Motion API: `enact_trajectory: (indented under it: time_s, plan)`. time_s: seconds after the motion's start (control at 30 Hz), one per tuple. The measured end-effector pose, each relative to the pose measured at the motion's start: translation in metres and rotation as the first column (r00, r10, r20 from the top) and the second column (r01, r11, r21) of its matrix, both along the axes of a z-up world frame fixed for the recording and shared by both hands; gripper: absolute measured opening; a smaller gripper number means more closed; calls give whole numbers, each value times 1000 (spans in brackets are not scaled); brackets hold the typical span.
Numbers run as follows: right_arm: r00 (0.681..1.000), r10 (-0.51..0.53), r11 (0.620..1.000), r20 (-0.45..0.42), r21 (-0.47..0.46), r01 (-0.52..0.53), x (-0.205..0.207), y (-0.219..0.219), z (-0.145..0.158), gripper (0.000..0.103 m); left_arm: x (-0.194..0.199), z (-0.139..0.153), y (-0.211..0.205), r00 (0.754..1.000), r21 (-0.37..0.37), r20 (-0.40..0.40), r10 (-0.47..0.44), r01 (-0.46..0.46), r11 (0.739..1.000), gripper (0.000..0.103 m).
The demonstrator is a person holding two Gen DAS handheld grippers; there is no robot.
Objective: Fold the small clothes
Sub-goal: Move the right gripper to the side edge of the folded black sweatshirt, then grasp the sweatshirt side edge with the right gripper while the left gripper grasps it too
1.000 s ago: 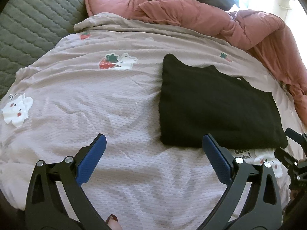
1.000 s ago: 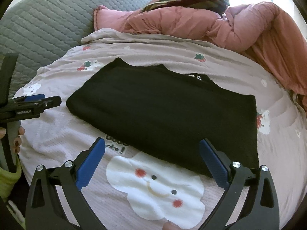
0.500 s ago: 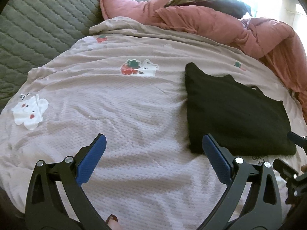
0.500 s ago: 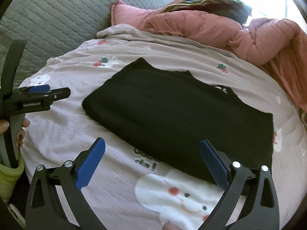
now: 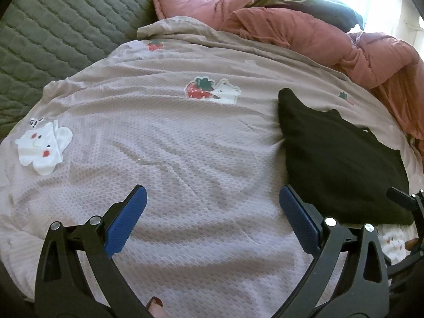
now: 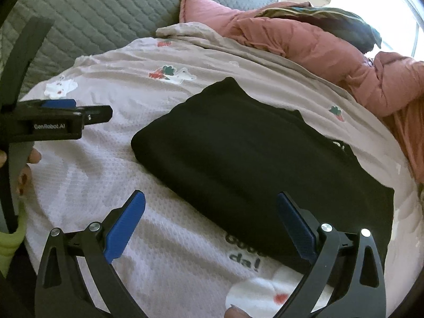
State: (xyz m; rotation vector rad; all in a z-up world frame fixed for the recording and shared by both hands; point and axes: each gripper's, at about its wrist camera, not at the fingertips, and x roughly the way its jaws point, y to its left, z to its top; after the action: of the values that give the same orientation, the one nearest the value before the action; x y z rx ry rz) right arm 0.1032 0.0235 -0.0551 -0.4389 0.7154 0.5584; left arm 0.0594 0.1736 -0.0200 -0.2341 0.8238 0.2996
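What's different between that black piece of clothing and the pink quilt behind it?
The black garment is folded into a flat, tidy slab, while the pink quilt lies bunched and rumpled. The black garment looks smooth and thin; the pink quilt looks puffy and stitched. The black garment sits in the middle of the printed bedspread; the pink quilt is heaped along its far edge. Both are soft fabric things lying on the bed, and neither gripper touches either.

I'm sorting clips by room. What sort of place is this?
Most likely a bedroom: a folded black garment lies on a cartoon-print bedspread, with a pink duvet and a grey quilted cover behind.
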Motion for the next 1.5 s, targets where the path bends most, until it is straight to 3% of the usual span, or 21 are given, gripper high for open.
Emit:
enact_trajectory:
  time_s: [0.3, 0.47, 0.83, 1.03, 1.23, 1.3, 1.4, 1.5]
  plan:
    - [1000, -26, 996, 12, -80, 27, 17, 15, -24, 98, 5, -6, 9, 1000, 5, -10, 19, -19, 1000, 94]
    - [997, -40, 986, 72, -156, 51, 25, 24, -34, 98, 9, -9, 12, 999, 2, -20, 25, -25, 1000, 94]
    - [984, -42, 978, 171, -194, 75, 49, 43, -36, 98, 35, 5, 12, 1000, -33, -1, 26, -26, 999, 94]
    - [969, -21, 983, 246, -170, 64, 43, 38, -28, 97, 66, 15, 14, 1000, -131, 5, 1, 0, 991, 94]
    - [971, 19, 998, 238, -69, -2, 38, 26, -16, 61, 94, 18, 13, 1000, -251, 18, -25, 29, 968, 94]
    - [977, 53, 997, 207, -58, -42, 39, 27, -17, 35, 104, 15, 13, 999, -295, -2, -40, 38, 955, 94]
    - [976, 65, 997, 206, -42, -58, 36, 26, -15, 25, 123, 8, 11, 996, -425, -17, -84, 69, 902, 94]
    - [979, 57, 998, 196, 6, -59, 37, 18, -7, 22, 137, 2, 6, 993, -500, -29, -118, 87, 862, 94]
